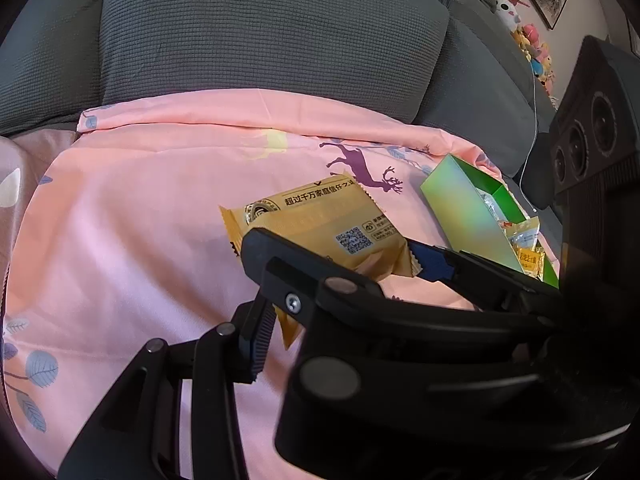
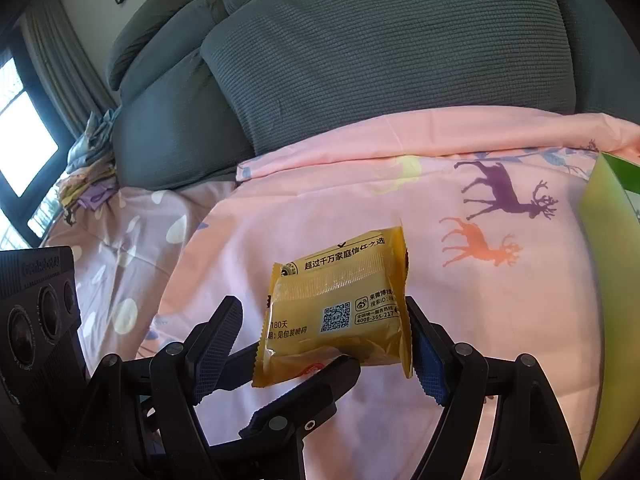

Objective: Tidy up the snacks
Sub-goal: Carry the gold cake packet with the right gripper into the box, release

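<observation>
A yellow snack packet (image 1: 320,224) with a QR code is held above the pink deer-print sheet (image 1: 140,220). My left gripper (image 1: 264,292) is shut on its lower edge. In the right wrist view the same packet (image 2: 340,308) sits between the wide-open fingers of my right gripper (image 2: 324,344), whose blue pad (image 2: 428,364) is at the packet's right edge; the left gripper's finger (image 2: 320,384) pinches it from below. A green box (image 1: 472,216) holding several small snack packets lies at the right.
Grey sofa cushions (image 1: 260,32) back the sheet. A second, lilac sheet (image 2: 120,248) lies to the left. Soft toys (image 1: 532,48) sit far right on the sofa. The green box's wall (image 2: 608,216) shows at the right edge.
</observation>
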A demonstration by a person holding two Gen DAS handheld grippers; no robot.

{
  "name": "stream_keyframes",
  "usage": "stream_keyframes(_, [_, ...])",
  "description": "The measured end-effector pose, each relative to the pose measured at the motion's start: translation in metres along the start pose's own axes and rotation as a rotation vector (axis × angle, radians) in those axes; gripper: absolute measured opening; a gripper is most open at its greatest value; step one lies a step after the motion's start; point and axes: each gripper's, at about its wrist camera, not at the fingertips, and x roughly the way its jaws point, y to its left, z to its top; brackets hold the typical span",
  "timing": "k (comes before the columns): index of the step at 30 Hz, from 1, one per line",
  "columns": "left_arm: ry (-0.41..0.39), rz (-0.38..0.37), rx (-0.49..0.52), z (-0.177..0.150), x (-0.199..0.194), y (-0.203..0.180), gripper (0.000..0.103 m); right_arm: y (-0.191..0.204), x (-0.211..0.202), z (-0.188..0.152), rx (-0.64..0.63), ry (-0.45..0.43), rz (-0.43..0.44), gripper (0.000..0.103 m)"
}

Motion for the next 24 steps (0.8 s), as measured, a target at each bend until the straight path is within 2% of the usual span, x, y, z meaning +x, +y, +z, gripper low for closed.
stream_keyframes(15, [-0.065,0.02,0.001,0.008,-0.017,-0.007,0.037,0.006,-0.014,0.008,-0.04,-0.032,0.018,0.081])
stream_keyframes(20, [-0.093,0.034,0.031,0.012,-0.023,-0.022,0.037,0.005,-0.027,0.012,-0.075,-0.046,0.011,0.081])
stream_keyframes(24, [-0.1,0.014,0.033,0.017,-0.025,-0.036,0.037,-0.004,-0.044,0.017,-0.052,-0.076,0.008,0.081])
